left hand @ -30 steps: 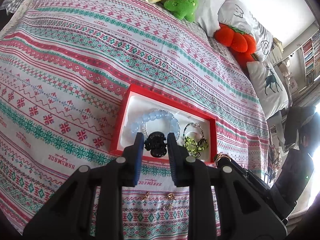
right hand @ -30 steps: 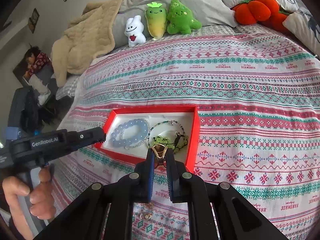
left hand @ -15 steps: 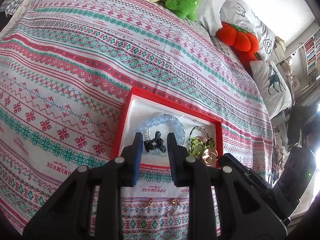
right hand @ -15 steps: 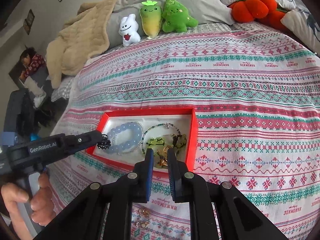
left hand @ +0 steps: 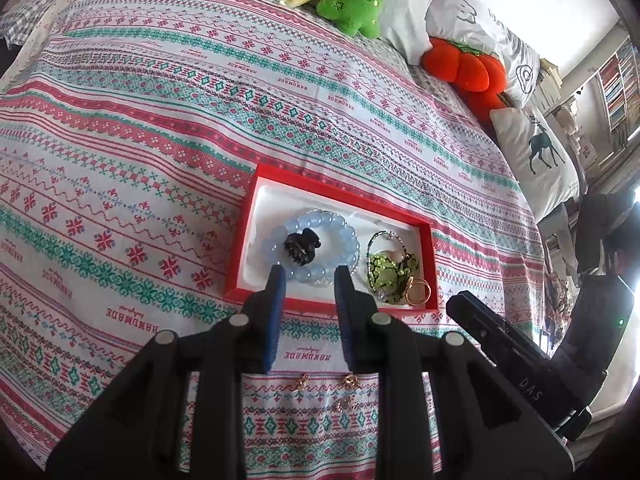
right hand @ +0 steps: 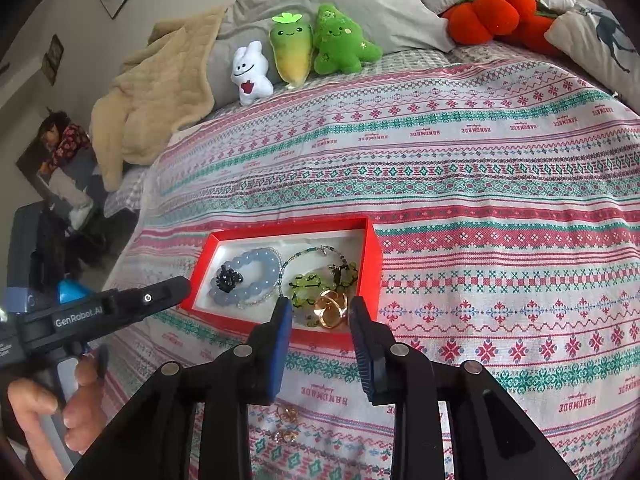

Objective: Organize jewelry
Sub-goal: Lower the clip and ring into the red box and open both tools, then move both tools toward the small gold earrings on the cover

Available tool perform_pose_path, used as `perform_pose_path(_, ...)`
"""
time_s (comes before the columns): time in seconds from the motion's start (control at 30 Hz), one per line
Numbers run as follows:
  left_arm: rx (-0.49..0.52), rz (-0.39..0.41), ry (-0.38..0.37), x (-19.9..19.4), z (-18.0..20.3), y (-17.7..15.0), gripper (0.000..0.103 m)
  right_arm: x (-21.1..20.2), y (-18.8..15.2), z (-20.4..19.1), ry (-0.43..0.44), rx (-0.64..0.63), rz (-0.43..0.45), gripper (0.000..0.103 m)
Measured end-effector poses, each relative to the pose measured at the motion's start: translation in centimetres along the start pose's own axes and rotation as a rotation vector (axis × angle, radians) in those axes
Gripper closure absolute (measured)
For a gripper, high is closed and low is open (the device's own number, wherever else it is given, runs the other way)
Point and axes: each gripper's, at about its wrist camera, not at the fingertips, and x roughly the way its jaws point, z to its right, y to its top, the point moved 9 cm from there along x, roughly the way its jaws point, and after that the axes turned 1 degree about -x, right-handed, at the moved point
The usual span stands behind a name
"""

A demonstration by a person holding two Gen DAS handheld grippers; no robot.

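A red jewelry box (left hand: 256, 184) (right hand: 374, 256) with a white lining lies on the patterned bedspread. In it are a pale blue bead bracelet (left hand: 344, 232) (right hand: 260, 270), a black beaded piece (left hand: 302, 245) (right hand: 229, 279) lying on it, a green bead bracelet (left hand: 386, 266) (right hand: 306, 286) and gold rings (left hand: 418, 291) (right hand: 331, 309). My left gripper (left hand: 308, 280) is open and empty just in front of the black piece. My right gripper (right hand: 320, 308) is open and empty over the gold rings. Small gold earrings (left hand: 346, 390) (right hand: 287, 424) lie on the bedspread near me.
Plush toys (right hand: 300, 50), an orange plush (left hand: 466, 70) and pillows (left hand: 536, 152) line the far side of the bed. A beige blanket (right hand: 156, 92) lies at the far left. The right gripper's body (left hand: 520, 368) reaches in beside the box.
Both grippers have opened. The left one let the black beaded piece down onto the blue bracelet; the right one let the gold rings down in the box's near right corner.
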Motion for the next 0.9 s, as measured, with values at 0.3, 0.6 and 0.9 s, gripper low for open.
perform_pose_path(0.3,0.052,-0.024,0.023,-0.6,0.2,-1.4,0.077,0.2,-1.5,-1.3,-0.002,-0.059,-0.037,0.071)
perform_pose_path(0.6,0.119,-0.104,0.059,0.6,0.3,-3.8,0.077,0.6,-2.4,-1.5,-0.005,-0.086,-0.075,0.071)
perform_pose_path(0.9,0.134,-0.167,0.076,1.3,0.3,-5.6,0.077,3.2,-5.9,-3.4,-0.007,-0.224,-0.229,0.071)
